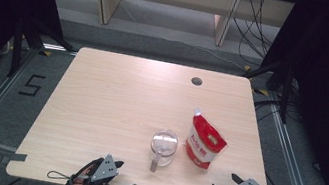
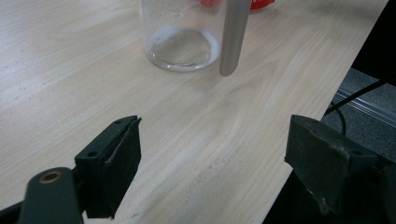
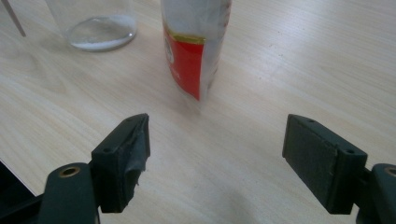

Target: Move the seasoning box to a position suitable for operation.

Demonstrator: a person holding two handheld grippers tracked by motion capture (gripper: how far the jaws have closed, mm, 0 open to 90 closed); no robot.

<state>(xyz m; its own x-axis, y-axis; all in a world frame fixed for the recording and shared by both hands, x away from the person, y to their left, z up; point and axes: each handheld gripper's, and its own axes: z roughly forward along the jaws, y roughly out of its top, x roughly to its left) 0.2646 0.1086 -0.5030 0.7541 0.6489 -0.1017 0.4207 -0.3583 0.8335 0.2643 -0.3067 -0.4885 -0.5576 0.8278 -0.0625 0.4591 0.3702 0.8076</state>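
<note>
Both of the person's hands rest at the near edge of the table [image 1: 101, 92], each holding a gripper, and nothing is held yet. The left gripper [image 1: 119, 176] sits near the front left with its jaws spread wide and empty; its own view looks straight toward the glass jar [image 2: 180, 35], whose grey handle [image 2: 233, 37] hangs down the near side. The right gripper [image 1: 227, 183] waits at the front right, jaws likewise wide apart with nothing between them, facing the red and white pouch [image 3: 194, 46].

The jar stands upright toward the front of the table, right of centre, with what looks like a thin white layer across its bottom. The pouch stands just beside it on the right, apart from it as far as I can tell, spout up.

To me this looks like the approach stage of a pour from pouch to jar. The next move likely calls for the right gripper to go forward and close on the pouch's body, while the left steadies the jar.
</note>
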